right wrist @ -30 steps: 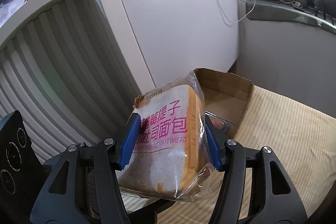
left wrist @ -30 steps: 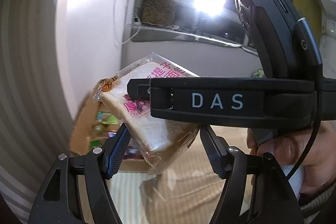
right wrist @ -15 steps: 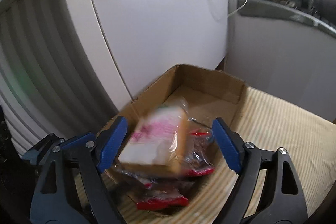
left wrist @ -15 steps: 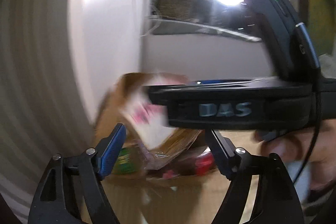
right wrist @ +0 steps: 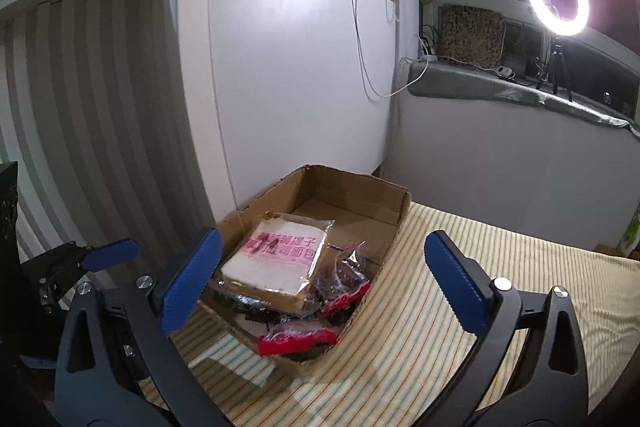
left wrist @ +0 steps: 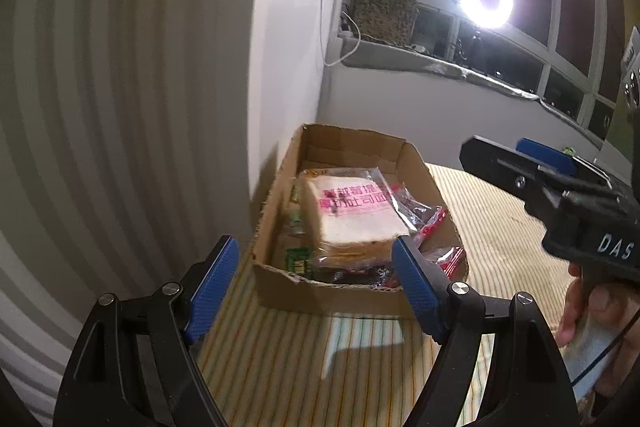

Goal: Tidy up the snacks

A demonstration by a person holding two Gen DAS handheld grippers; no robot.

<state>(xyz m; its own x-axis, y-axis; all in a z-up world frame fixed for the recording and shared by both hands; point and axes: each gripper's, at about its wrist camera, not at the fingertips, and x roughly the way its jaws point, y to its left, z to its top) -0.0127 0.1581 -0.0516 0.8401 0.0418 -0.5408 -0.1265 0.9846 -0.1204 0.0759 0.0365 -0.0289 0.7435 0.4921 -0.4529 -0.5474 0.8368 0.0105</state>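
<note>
A bag of sliced toast bread with pink lettering lies flat on top of other snacks inside an open cardboard box. Red-edged snack packets and green packets lie under and beside it. My right gripper hovers over the box's near end; its jaws are opening, with nothing between them. In the left wrist view it shows at the right, clear of the box. My left gripper stands open in front of the box, holding nothing.
The box sits on a yellow striped cloth against a white cabinet and a ribbed wall. A ring light glares from the window sill. A person's hand holds the right gripper.
The right gripper let go of the bread bag, which dropped into the box and now lies flat there. Its jaws spread wide. Both grippers tilted down toward the box.
</note>
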